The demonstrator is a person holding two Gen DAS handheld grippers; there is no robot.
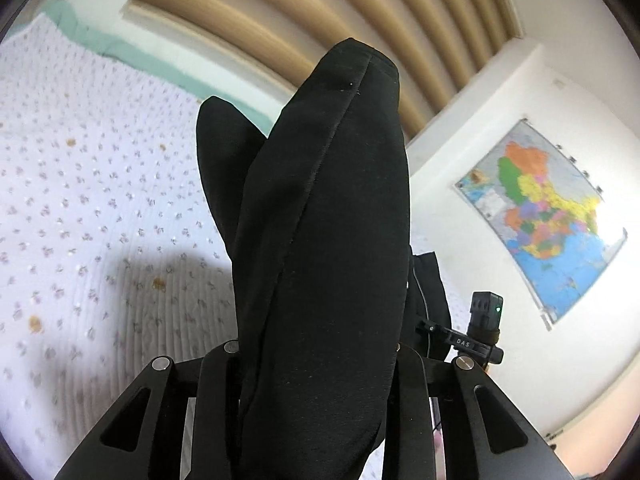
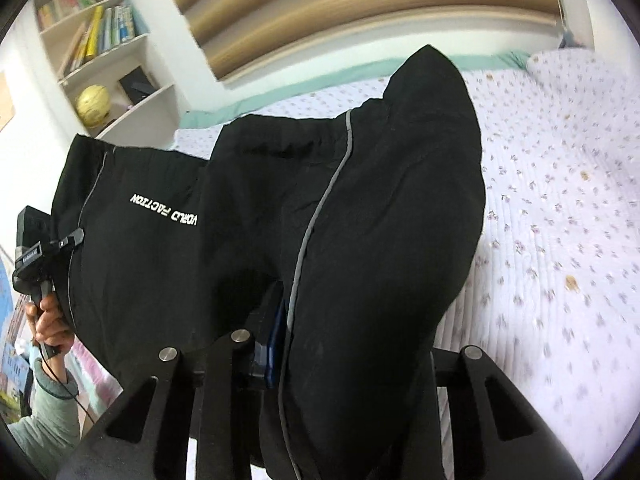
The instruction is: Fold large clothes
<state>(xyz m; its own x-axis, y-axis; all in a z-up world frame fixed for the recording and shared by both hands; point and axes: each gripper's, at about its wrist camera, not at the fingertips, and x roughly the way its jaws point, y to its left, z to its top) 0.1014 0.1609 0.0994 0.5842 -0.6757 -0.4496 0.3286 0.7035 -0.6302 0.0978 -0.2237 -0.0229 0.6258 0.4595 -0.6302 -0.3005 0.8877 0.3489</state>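
Note:
Black trousers [image 2: 360, 208] with a grey side stripe and white lettering hang in the air above the bed, stretched at the waistband between both grippers. In the left wrist view a thick fold of the black trousers [image 1: 328, 220] rises from between the jaws of my left gripper [image 1: 320, 356] and hides its fingertips. My right gripper [image 2: 340, 348] is shut on the other waistband end, with cloth draped over its fingers. The left gripper [image 2: 36, 256] also shows at the left of the right wrist view, held by a hand [image 2: 48, 320].
Below lies a bed with a white flowered quilt [image 1: 80, 200] and a green edge [image 2: 280, 96]. A wall map [image 1: 544, 208] hangs at the right. A bookshelf [image 2: 100, 40] with a globe [image 2: 93, 105] stands by beige curtains [image 2: 360, 8].

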